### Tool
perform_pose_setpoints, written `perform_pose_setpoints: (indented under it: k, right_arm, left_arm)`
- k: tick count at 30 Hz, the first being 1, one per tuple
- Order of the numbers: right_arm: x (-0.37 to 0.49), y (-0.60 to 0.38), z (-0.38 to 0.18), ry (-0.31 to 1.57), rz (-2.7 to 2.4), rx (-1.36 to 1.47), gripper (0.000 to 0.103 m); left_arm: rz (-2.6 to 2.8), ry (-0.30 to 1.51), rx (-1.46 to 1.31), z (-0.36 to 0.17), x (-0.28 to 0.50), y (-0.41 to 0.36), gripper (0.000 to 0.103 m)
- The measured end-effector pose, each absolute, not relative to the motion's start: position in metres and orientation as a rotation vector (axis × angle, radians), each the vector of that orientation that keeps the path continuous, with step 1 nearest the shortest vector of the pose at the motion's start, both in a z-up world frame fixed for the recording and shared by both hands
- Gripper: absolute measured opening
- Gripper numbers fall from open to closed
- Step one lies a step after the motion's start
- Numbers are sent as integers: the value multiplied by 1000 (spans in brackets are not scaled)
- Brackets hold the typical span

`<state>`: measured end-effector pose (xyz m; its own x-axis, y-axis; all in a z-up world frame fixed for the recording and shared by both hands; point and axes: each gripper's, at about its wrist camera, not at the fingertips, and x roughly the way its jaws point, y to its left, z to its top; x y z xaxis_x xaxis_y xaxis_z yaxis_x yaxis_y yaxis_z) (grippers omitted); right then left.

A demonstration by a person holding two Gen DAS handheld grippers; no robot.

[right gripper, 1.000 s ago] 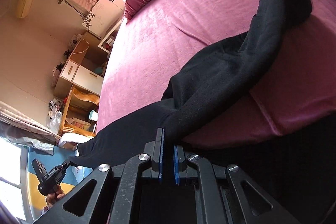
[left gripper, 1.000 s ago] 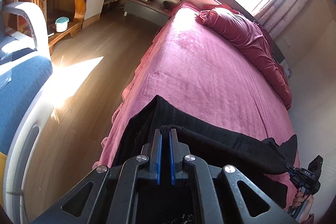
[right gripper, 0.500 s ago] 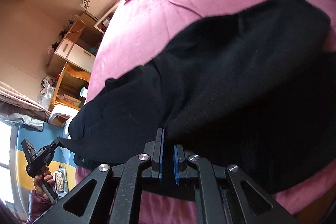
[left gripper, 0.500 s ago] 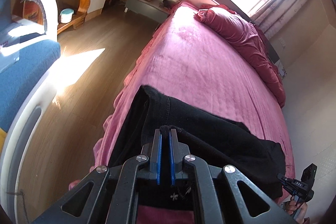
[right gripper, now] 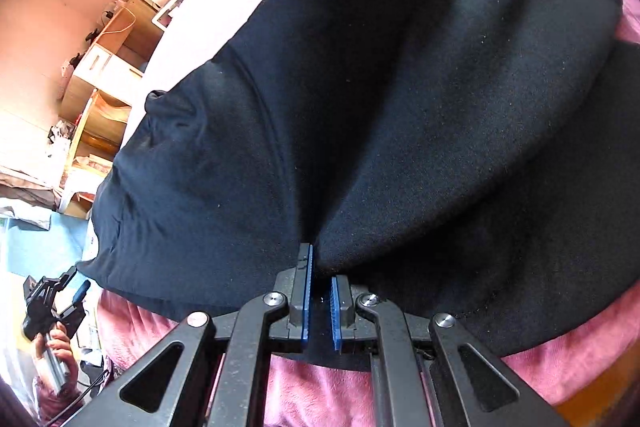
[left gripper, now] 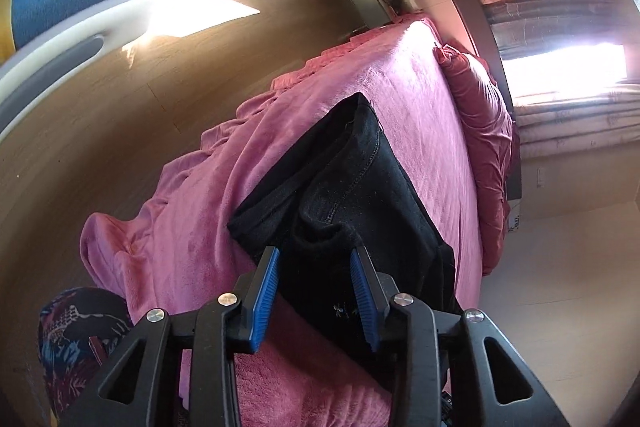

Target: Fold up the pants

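One pair of black pants point(left gripper: 360, 195), doubled over on the pink bed point(left gripper: 420, 99): first fold judged laid, further folds outstanding. Left gripper point(left gripper: 314, 291) spread wide, holding nothing. Right gripper point(right gripper: 320, 301) pinched nearly closed on a pants edge.

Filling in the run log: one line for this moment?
pants: folded on bed | left tool: open, released | right tool: pinching pants edge
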<state>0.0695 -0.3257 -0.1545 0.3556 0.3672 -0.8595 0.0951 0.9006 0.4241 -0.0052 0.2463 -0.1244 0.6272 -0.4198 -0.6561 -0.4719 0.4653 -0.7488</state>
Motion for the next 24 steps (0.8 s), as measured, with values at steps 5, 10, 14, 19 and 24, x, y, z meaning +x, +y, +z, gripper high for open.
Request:
perform_pose_setpoints:
  k: [5,10,14,19,24]
  right_arm:
    - [73,-328,-160,1207,179,444,8]
    - [63,-327,-150,1197,185,438,8]
    - [50,-330,-123,1142,226,429,8]
    - [24,-325,-111,1143,276,400,8]
    - [16,-321,-146,1220,240,418,7]
  left_arm:
    - [37,945,-1179,-125,-3,244,37]
    - [110,1005,-1002,-120,14,233,17]
    - [95,953,-925,-97,27,234,9]
    - [134,973,-818,-89,32,238,8]
    - [203,1097,-771,-123,25,237,9]
